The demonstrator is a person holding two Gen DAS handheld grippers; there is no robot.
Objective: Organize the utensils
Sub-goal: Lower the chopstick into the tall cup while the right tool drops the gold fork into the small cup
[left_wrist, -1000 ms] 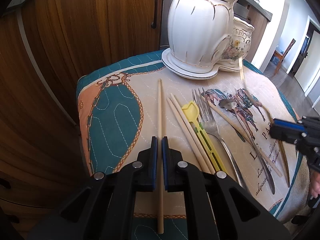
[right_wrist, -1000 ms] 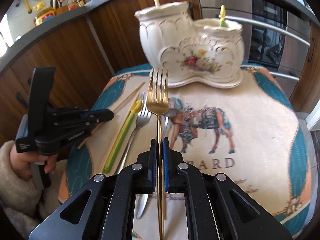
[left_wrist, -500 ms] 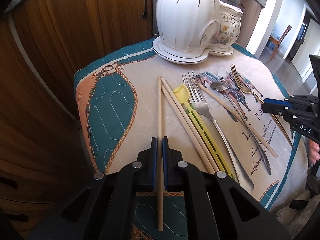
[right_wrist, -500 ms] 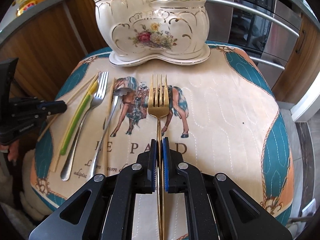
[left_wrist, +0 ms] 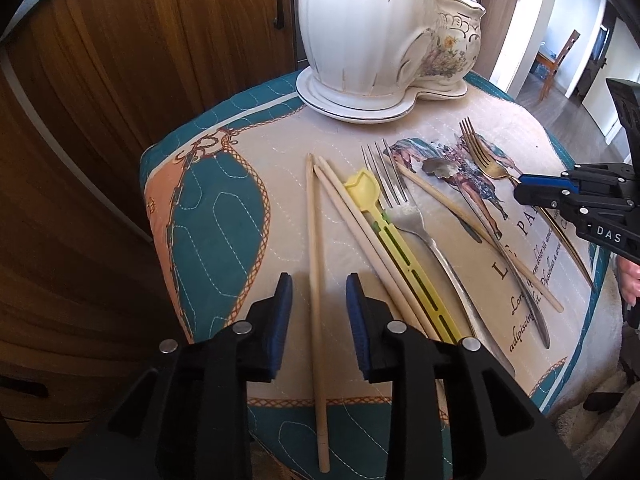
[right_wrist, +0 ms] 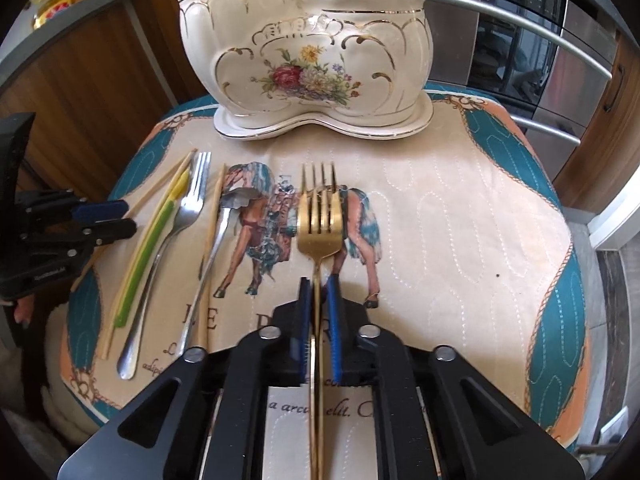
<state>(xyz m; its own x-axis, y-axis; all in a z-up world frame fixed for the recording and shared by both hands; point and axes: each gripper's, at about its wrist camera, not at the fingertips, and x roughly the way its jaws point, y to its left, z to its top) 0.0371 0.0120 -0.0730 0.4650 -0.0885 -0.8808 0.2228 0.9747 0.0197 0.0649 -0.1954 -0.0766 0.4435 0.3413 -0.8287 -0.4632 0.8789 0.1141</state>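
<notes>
My left gripper (left_wrist: 319, 292) is open, with a wooden chopstick (left_wrist: 314, 264) lying on the cloth between its jaws. My right gripper (right_wrist: 319, 284) is slightly open around the handle of a gold fork (right_wrist: 320, 220) that lies flat on the cloth. Between them lie two more chopsticks (left_wrist: 360, 232), a yellow-green plastic utensil (left_wrist: 396, 248), a silver fork (left_wrist: 416, 224), another chopstick (left_wrist: 472, 220) and a silver spoon (left_wrist: 480, 200). A white ceramic utensil holder (right_wrist: 308, 56) with flowers stands at the back and shows in the left wrist view (left_wrist: 368, 28) too.
The utensils lie on a quilted cloth (right_wrist: 460, 220) with a horse picture that covers a small table. Wooden cabinets (left_wrist: 120, 80) stand to the left and an oven with a metal rail (right_wrist: 540, 40) stands behind the table.
Both grippers came down to the cloth and their jaws opened. The chopstick and the gold fork now lie on the cloth, released.
</notes>
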